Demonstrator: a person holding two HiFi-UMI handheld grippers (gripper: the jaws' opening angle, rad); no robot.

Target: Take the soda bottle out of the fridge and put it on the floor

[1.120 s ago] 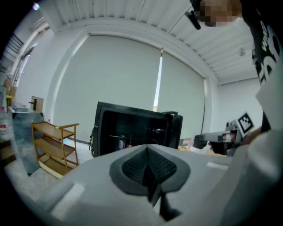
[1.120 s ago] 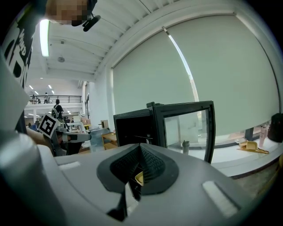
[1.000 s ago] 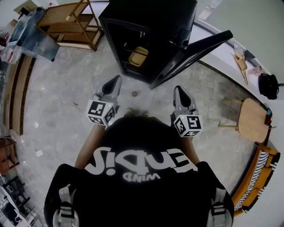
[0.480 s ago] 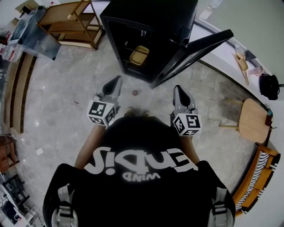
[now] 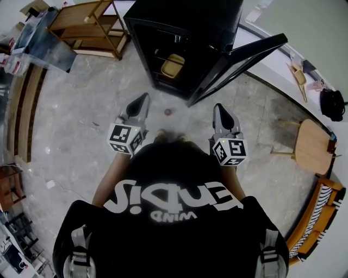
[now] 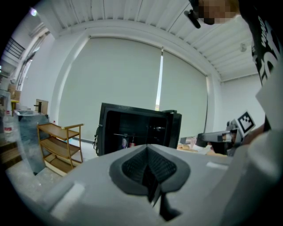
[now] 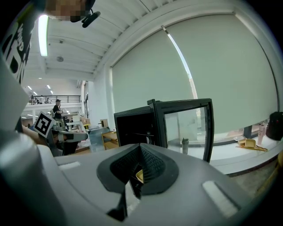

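— Where's the soda bottle (image 6: 124, 142)?
— On the wire shelf inside the black glass-doored fridge (image 5: 185, 16) at twelve o'clock, beside another small bottle; labels too small to read; the door stands open toward two o'clock.
— And the grippers?
— Grey left gripper (image 5: 142, 99) at eleven, grey right gripper (image 5: 219, 108) at one; jaws pressed together on both, nothing between them; well apart from the fridge.
— Any writing?
— White lettering on the person's black shirt (image 5: 174, 233); upside-down, I can't read it surely.
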